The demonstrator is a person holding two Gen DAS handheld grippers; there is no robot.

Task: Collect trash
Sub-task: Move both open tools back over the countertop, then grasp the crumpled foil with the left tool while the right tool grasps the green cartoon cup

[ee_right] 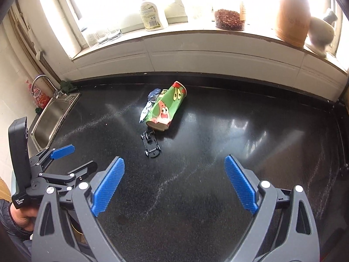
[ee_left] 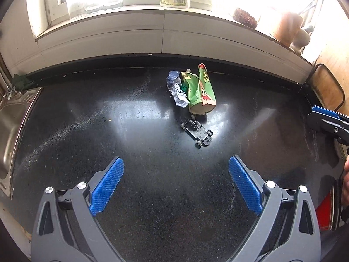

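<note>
Trash near the window sill, ahead of me

Green cartoon cup (ee_left: 201, 91) lies tipped; crumpled blue-white wrapper (ee_left: 177, 91) touches its left side; black toy-car chassis (ee_left: 197, 132) just in front.

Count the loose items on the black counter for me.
3: a green cartoon carton on its side mid-counter, a crumpled blue-white wrapper against its sink side, a black toy car chassis just in front. More may hide behind.

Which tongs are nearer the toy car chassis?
About even. The chassis lies ahead and slightly right of the left tongs, ahead and slightly left of the right tongs. Both open, well short.
</note>
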